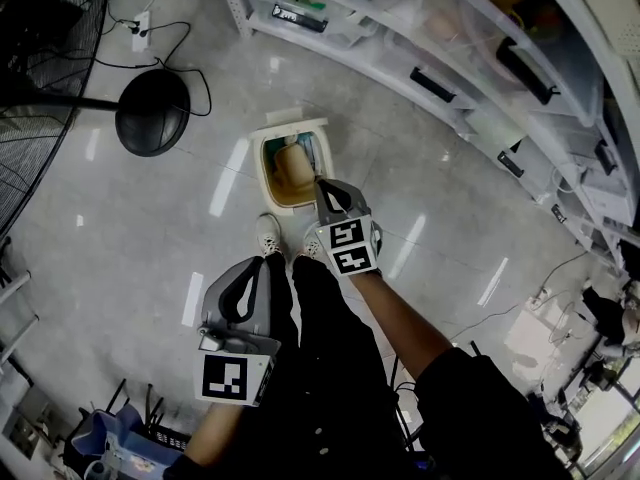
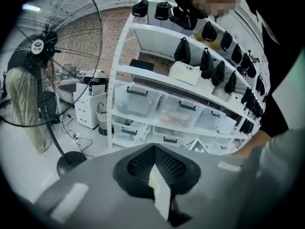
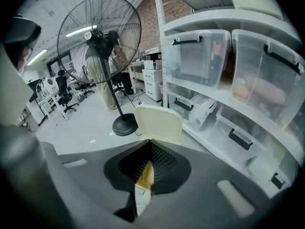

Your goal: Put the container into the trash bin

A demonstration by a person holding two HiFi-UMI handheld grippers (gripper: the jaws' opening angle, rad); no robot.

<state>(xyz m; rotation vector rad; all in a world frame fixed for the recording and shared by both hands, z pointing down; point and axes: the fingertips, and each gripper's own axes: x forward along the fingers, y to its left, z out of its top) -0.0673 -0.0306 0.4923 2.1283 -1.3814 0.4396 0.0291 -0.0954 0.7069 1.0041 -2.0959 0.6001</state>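
One bin (image 1: 263, 180) stands open on the floor (image 1: 130, 248), with a tan container (image 1: 293, 168) inside it. The right gripper (image 1: 324, 188) hovers at the bin's rim, fingers closed on nothing, clear of the container. The left gripper (image 1: 260, 268) hangs lower, fingers likewise closed and empty.

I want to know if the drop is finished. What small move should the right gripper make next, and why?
Probably lift the right gripper up and back from the trash bin. Its jaws are together with nothing between them. A brown container already seems to lie inside the bin, whose lid stands open, so the gripper has nothing left to do there.
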